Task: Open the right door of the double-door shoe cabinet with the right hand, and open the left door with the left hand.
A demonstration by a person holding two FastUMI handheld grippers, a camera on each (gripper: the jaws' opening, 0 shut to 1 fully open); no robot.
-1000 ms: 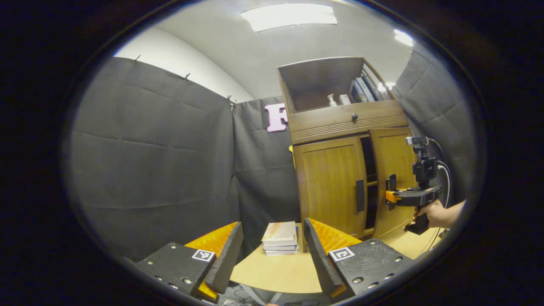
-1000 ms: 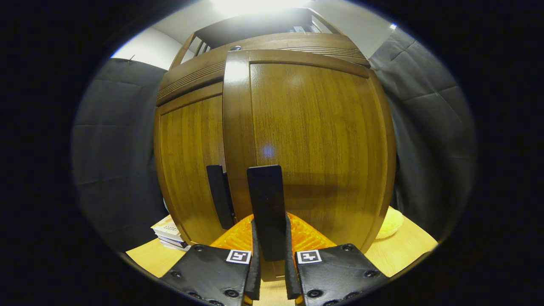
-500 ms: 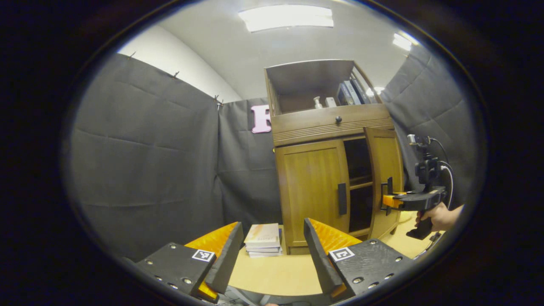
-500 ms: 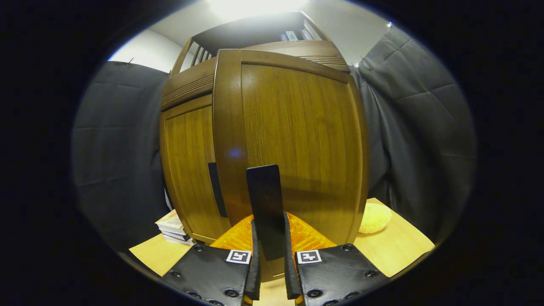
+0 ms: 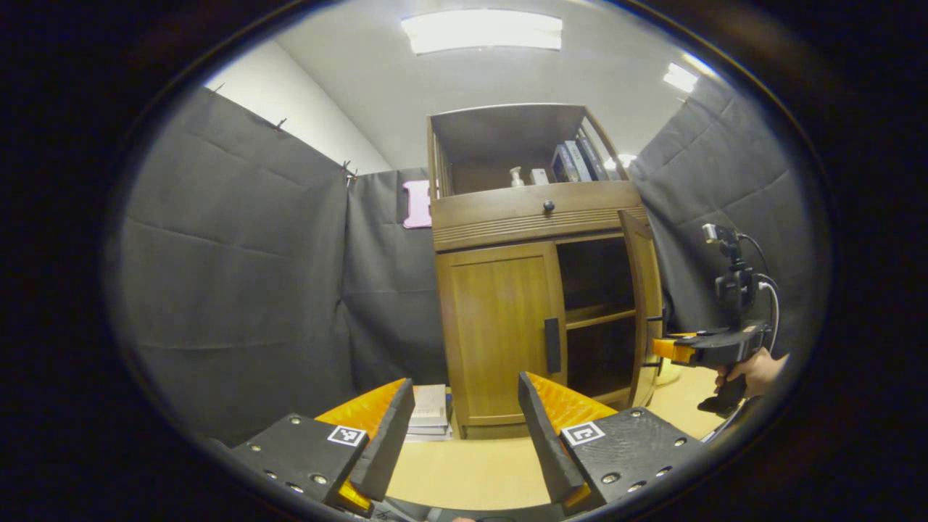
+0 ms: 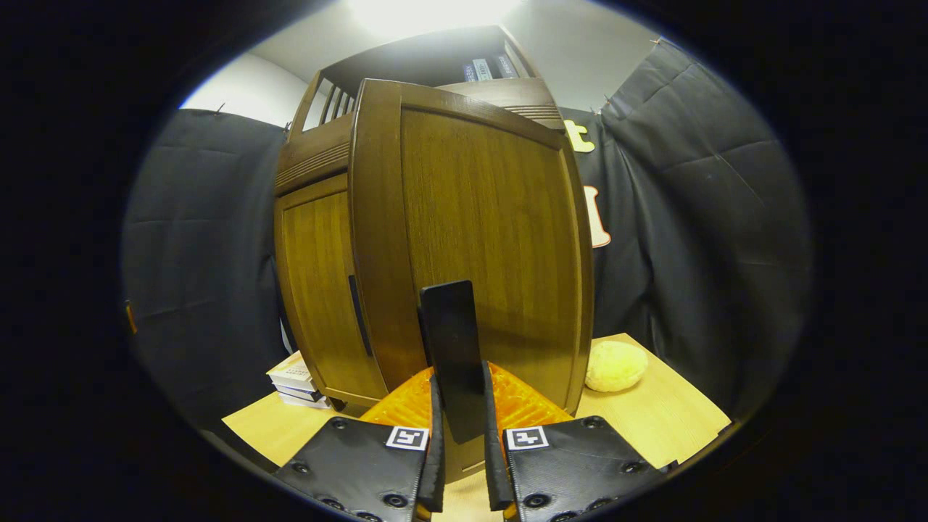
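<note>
A brown wooden shoe cabinet [image 5: 536,217] stands on a light wooden table [image 5: 464,471]. Its right door [image 5: 644,304] stands swung out nearly edge-on, showing dark shelves inside. In the right gripper view that door [image 6: 478,232] is close in front, and my right gripper [image 6: 460,435] is shut on its dark vertical handle [image 6: 449,348]. The left door [image 5: 496,333] is closed, its dark handle [image 5: 552,345] at the inner edge. My left gripper [image 5: 464,428] is open, held well back from the cabinet with nothing between its fingers. A hand [image 5: 750,370] holds the right gripper [image 5: 663,348] at the door.
A stack of books [image 5: 429,413] lies on the table left of the cabinet. A yellow round soft thing [image 6: 616,366] sits on the table to the cabinet's right. Books and small bottles fill the open top shelf [image 5: 551,163]. Black cloth walls close in all around.
The right door has swung further open with my right gripper shut on its handle. The left gripper view has shifted, so the cabinet sits further left in it.
</note>
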